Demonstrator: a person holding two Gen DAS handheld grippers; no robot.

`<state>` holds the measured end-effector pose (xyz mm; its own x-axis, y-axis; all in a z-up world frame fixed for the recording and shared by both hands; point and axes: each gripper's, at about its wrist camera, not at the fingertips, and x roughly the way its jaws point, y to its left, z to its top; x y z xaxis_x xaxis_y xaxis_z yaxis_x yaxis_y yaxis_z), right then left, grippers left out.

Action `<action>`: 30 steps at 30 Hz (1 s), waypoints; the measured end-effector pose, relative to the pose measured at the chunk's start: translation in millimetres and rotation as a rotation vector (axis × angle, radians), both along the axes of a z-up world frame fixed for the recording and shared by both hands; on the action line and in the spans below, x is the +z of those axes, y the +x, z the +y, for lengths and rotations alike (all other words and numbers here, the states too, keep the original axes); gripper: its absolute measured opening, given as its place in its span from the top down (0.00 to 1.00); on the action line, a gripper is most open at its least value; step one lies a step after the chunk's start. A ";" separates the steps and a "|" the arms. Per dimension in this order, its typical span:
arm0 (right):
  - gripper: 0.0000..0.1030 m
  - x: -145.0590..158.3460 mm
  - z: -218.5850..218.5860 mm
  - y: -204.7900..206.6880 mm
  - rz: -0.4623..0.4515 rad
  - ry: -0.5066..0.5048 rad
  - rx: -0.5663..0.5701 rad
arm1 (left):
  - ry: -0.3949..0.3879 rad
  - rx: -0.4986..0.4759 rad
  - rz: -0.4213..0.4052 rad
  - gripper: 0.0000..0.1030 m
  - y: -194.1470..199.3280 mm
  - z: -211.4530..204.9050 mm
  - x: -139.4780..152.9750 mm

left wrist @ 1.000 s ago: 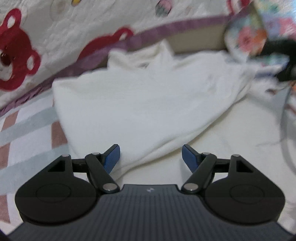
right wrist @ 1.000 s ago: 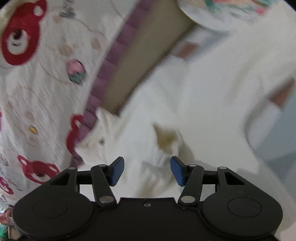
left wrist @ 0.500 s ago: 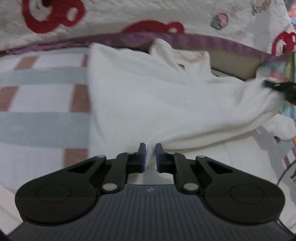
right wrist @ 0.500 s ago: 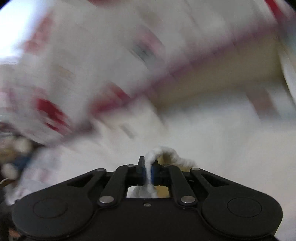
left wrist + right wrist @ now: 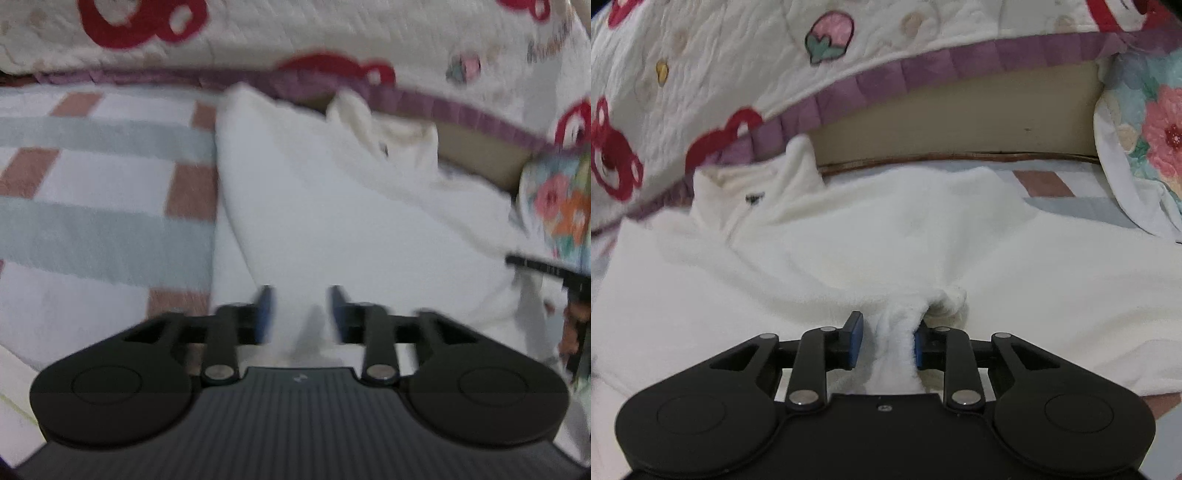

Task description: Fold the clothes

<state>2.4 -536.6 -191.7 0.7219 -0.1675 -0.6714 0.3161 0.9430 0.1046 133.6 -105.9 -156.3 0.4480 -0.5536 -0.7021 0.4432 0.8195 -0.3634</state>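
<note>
**Ann:** Right, both claws are down at the near edge of the white garment [image 5: 332, 206], which lies spread over the checked bed cover [image 5: 103, 206], collar end up against the purple-trimmed bear quilt [image 5: 295, 40].

**Ben:** What's the left gripper [image 5: 301, 310] doing?

**Ann:** Blue pads [image 5: 264, 308] stand apart, clear gap between them, and a fold of white cloth runs up through that gap. The view is blurred, so whether the fabric touches either pad, I cannot tell.

**Ben:** And the right gripper [image 5: 884, 341]?

**Ann:** Parted as well. A bunched rope of the garment [image 5: 894, 236] sits between its pads [image 5: 854, 339], lying against the right-hand one, with daylight showing on the left-hand side. Nothing is being squeezed.

**Ben:** Anything else around?

**Ann:** A floral pillow [image 5: 1145, 147] to the right of the garment, a tan board [image 5: 960, 125] under the quilt's frill behind the collar. From the left camera, the right gripper's black frame [image 5: 546, 273] pokes in at the far right edge, over the cloth.
</note>
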 end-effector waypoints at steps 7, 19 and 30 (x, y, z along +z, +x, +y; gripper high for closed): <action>0.89 21.9 7.7 3.0 -0.119 -0.029 0.021 | 0.029 0.133 0.006 0.27 16.0 -1.5 -22.0; 0.90 12.2 7.5 8.9 -0.049 -0.072 0.055 | 0.147 0.118 -0.083 0.89 13.7 1.0 -20.3; 0.71 7.7 -15.5 -11.5 0.026 0.111 -0.163 | 0.128 0.114 -0.053 0.86 15.6 2.6 -18.0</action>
